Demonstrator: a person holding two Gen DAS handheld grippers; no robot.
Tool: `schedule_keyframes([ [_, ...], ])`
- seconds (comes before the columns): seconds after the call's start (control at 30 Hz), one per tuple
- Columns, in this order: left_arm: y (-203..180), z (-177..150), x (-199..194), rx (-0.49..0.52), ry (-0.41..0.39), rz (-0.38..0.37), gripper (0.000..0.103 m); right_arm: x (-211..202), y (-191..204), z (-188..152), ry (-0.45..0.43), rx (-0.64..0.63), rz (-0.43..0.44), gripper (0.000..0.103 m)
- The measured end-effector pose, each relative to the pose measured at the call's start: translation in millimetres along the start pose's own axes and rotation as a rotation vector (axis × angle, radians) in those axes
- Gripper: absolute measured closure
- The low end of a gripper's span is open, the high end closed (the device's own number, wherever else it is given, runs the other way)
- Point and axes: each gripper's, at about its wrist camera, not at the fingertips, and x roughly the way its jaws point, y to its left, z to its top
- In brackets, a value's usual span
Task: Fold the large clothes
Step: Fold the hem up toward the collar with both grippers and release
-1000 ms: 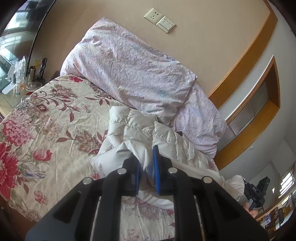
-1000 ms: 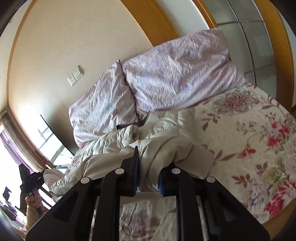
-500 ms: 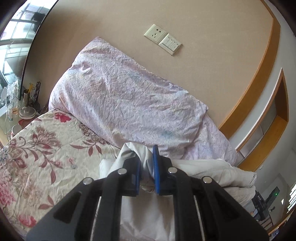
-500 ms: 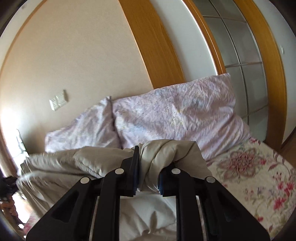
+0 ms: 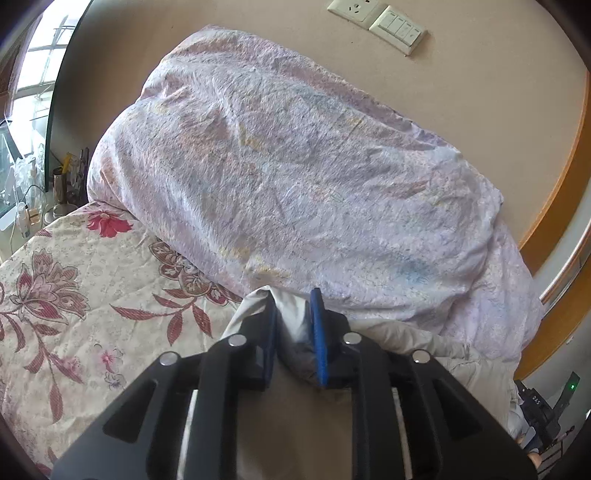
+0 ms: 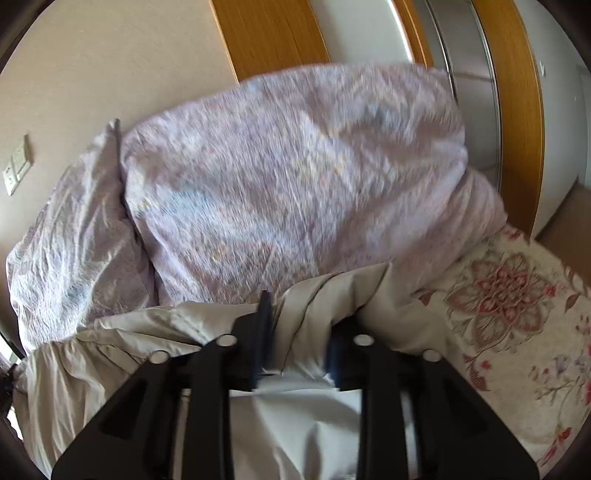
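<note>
At bottom center of the left wrist view: left gripper (image 5: 293, 325), blue-padded fingers (image 5: 318, 332) pinching a bunched fold of the white jacket (image 5: 291, 314). More of the jacket trailing off to lower right of that frame, lying along the base of the pillows. Filling the middle of the frame, a large lilac pillow (image 5: 295, 166), leaning on the beige wall. At left, flowered bedspread (image 5: 74, 295), cream with red blooms. At top, white wall sockets (image 5: 376, 22), 2 plates side by side. At far left edge, a nightstand with small bottles (image 5: 59, 184), too small to name.

At bottom center of the right wrist view: right gripper (image 6: 297, 325), black fingers (image 6: 264, 317) clamped on another bunch of the same jacket (image 6: 306, 306). Jacket cloth spreading from there toward lower left, wrinkled, lying just below 2 pillows. Bigger pillow (image 6: 295, 184) in the middle, somewhat blurred; second pillow (image 6: 74, 229) at left, touching the first. At right, bedspread (image 6: 517, 332). At top, wooden trim (image 6: 269, 33).
</note>
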Motion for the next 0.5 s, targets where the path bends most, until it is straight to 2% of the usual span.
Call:
schedule_keyframes([
  [0.03,0,0,1,-0.009,-0.003,0.015,0.062,-1,-1,3,-0.002,0.011,0.025,0.044],
  [0.07,-1,1,0,-0.007,-0.012,0.025,0.038,-6,0,5,-0.031,0.008,0.039,0.022],
  [0.1,-3,2,-6,0.006,-0.04,0.036,0.025,-18,3,7,-0.088,-0.007,0.045,0.013],
  [0.13,-6,3,-13,0.026,-0.065,0.035,0.022,-34,7,8,-0.155,-0.043,0.063,0.013],
  [0.2,-15,3,-30,0.088,-0.098,0.033,0.015,-51,17,7,-0.17,-0.109,0.079,0.013],
  [0.3,-36,-10,-54,0.181,-0.093,0.012,0.01,-64,42,-14,-0.059,-0.25,0.138,0.017],
  [0.4,-61,-44,-77,0.333,-0.087,0.018,0.006,-70,64,-50,0.033,-0.396,0.167,0.025],
  [0.5,-84,-83,-81,0.477,-0.063,0.041,0.005,-68,80,-74,0.075,-0.476,0.166,0.026],
])
